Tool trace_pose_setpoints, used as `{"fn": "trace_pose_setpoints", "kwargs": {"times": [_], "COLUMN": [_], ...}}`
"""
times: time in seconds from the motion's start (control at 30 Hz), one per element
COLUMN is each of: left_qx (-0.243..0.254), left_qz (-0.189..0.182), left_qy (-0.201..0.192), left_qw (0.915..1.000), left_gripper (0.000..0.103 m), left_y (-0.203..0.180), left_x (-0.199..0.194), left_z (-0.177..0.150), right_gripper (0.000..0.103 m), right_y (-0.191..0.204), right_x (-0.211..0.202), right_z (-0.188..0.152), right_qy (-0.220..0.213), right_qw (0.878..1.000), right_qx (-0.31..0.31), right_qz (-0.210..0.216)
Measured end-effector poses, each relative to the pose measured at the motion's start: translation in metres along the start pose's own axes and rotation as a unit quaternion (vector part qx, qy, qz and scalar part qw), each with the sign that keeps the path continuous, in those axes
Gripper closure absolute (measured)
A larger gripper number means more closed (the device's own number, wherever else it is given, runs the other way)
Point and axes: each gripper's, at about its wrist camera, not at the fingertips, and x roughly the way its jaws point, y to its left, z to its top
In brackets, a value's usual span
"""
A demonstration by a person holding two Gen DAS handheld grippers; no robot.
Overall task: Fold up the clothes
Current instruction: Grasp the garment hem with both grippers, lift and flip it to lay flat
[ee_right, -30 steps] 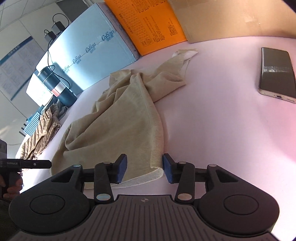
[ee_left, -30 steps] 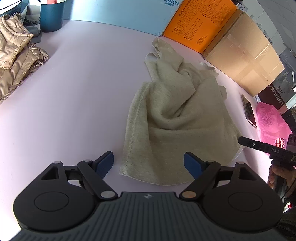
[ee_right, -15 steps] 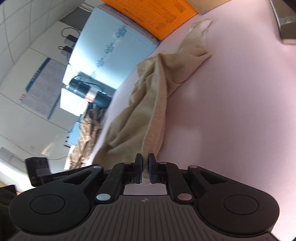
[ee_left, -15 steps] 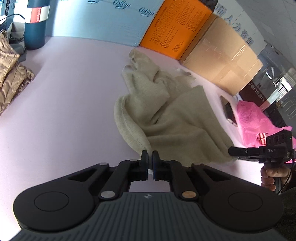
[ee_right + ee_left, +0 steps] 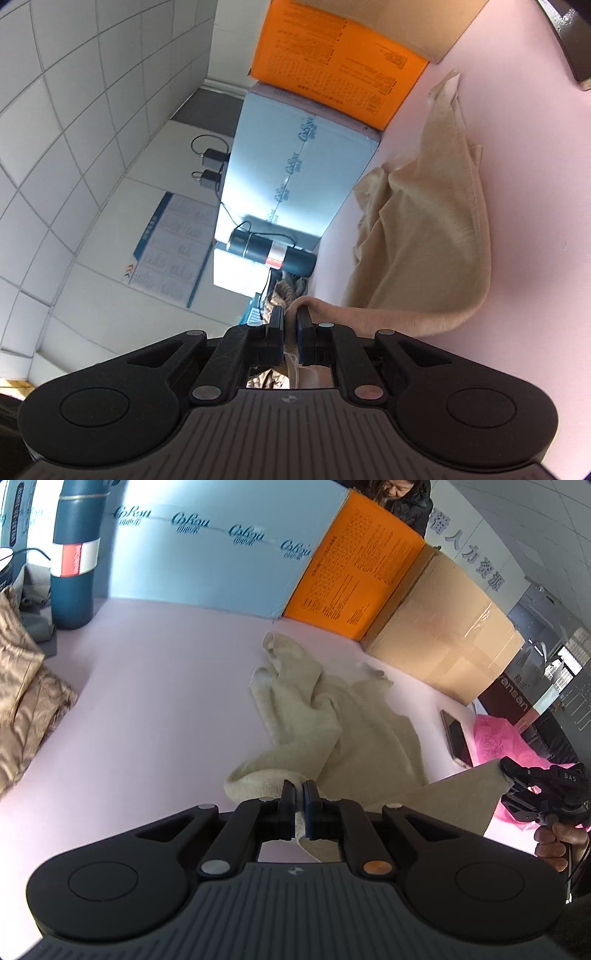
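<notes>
The left black two-finger gripper (image 5: 299, 794) is pinching the near hem of the crumpled beige knit garment (image 5: 343, 716), which is lying mid-frame on the pale pink tabletop (image 5: 147, 701). At the right edge of the left wrist view, the right black two-finger gripper (image 5: 290, 321) is clamping the garment's other corner, lifting it taut. A dark blue cylindrical flask (image 5: 74, 557) is standing upper left.

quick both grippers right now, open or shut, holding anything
left gripper: shut on the hem of the beige garment.
right gripper: shut on another edge of the same garment, lifted off the table.
</notes>
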Motion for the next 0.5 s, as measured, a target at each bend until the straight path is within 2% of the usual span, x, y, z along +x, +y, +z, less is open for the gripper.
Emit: {"fn": "trace_pose_setpoints", "kwargs": {"times": [0.13,0.3,0.43,0.5], "left_qx": [0.033,0.081,0.096,0.109], "left_qz": [-0.005,0.02,0.053,0.057], "left_qy": [-0.055,-0.112,-0.171,-0.201], "left_qw": [0.9979,0.9902,0.9792,0.9719], "left_gripper": [0.099,0.099,0.099,0.099], "left_y": [-0.015,-0.038,-0.061,-0.073], "left_x": [0.004,0.015,0.004,-0.01], "left_z": [0.063,0.176,0.265,0.295], "right_gripper": [0.097,0.097,0.097,0.097], "right_y": [0.021,0.079,0.136,0.164], "right_x": [0.016,0.047,0.074,0.081], "right_z": [0.046,0.134,0.207,0.237], "right_qy": [-0.047,-0.079,-0.117,-0.142], "right_qw": [0.998,0.99,0.977,0.969], "right_qx": [-0.031,-0.115,-0.173,-0.195], "right_qz": [0.019,0.033,0.04,0.049]}}
